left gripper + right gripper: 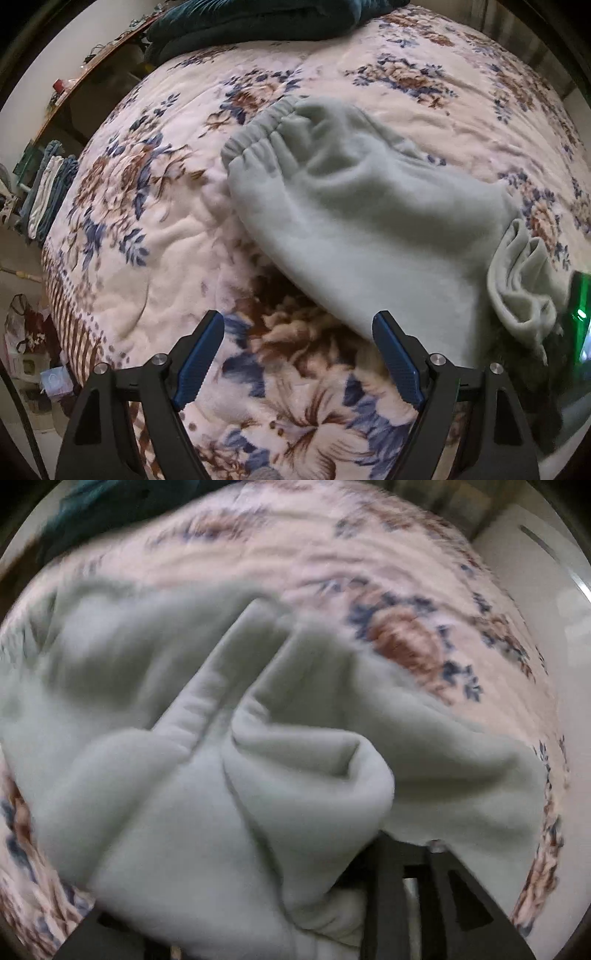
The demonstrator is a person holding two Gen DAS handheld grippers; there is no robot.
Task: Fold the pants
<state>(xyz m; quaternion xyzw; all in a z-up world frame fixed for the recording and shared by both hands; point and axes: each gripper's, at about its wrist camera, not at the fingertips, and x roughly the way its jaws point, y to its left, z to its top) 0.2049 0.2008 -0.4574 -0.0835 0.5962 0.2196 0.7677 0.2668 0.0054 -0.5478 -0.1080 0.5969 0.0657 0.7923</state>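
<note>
Pale grey-green fleece pants lie on a floral bedspread, with the elastic waistband at the far left. My left gripper is open and empty, hovering over the bedspread just in front of the pants' near edge. In the right wrist view the pants fill the frame, bunched and draped over my right gripper, hiding its fingertips. A gathered end of the pants is lifted at the right, next to a green-lit device.
A folded dark teal blanket lies at the far end of the bed. A wooden shelf with small items and hanging towels stands left of the bed. Bags and boxes sit on the floor.
</note>
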